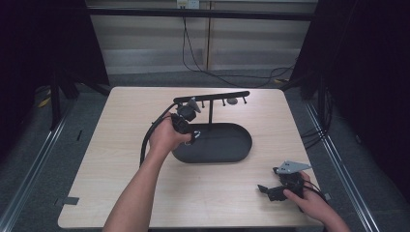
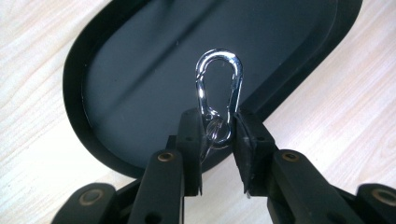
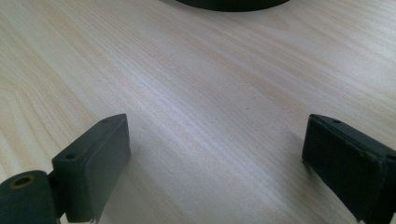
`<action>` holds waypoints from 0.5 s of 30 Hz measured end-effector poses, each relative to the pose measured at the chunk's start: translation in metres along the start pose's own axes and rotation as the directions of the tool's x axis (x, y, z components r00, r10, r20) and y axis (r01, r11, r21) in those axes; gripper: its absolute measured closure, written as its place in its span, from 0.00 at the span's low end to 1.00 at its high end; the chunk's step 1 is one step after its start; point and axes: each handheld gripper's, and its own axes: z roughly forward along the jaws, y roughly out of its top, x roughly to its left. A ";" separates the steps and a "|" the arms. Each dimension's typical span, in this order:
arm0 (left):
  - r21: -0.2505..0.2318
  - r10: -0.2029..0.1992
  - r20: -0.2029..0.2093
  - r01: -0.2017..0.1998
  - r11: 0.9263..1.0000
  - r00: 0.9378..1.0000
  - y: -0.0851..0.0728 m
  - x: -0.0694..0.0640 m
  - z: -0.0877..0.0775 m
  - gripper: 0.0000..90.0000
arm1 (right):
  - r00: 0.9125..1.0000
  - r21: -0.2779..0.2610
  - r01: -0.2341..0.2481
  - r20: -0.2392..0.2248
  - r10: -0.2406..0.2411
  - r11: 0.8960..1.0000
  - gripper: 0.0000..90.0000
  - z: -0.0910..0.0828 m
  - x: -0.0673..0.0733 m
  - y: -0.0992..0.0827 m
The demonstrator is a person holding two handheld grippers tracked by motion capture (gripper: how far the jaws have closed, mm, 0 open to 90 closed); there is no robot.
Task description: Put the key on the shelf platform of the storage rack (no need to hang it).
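Observation:
A shiny silver carabiner (image 2: 219, 88) stands up between the jaws of my left gripper (image 2: 218, 133), which is shut on its lower end, where a small key ring hangs. It is held just above the black oval tray (image 2: 140, 79). In the high view the left gripper (image 1: 193, 137) hovers over the left end of that tray (image 1: 232, 147), in front of the black stand with a hook bar (image 1: 212, 96). My right gripper (image 1: 263, 189) rests low at the table's front right; its jaws stand wide open over bare wood (image 3: 215, 140), holding nothing.
The light wooden table (image 1: 121, 159) carries the tray and stand at its centre. A small grey object (image 1: 232, 101) sits by the hook bar. Cables trail on the floor behind the table. Dark frames flank both sides.

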 end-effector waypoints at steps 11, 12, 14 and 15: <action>-0.016 0.005 -0.026 -0.005 1.000 1.000 -0.004 0.000 0.013 0.81 | 1.000 0.002 -0.002 0.000 0.002 1.000 0.08 0.000 0.000 0.000; -0.018 0.000 -0.024 0.000 1.000 1.000 -0.004 0.000 0.014 0.81 | 1.000 0.002 -0.002 0.000 0.002 1.000 0.08 0.000 0.000 0.000; -0.020 0.003 -0.028 -0.003 1.000 1.000 -0.003 0.001 0.016 0.81 | 1.000 0.002 -0.003 -0.001 0.003 1.000 0.08 0.000 0.000 0.000; -0.022 -0.001 -0.030 0.000 1.000 1.000 -0.003 0.001 0.017 0.81 | 1.000 0.002 -0.003 0.000 0.003 1.000 0.08 0.000 0.000 0.000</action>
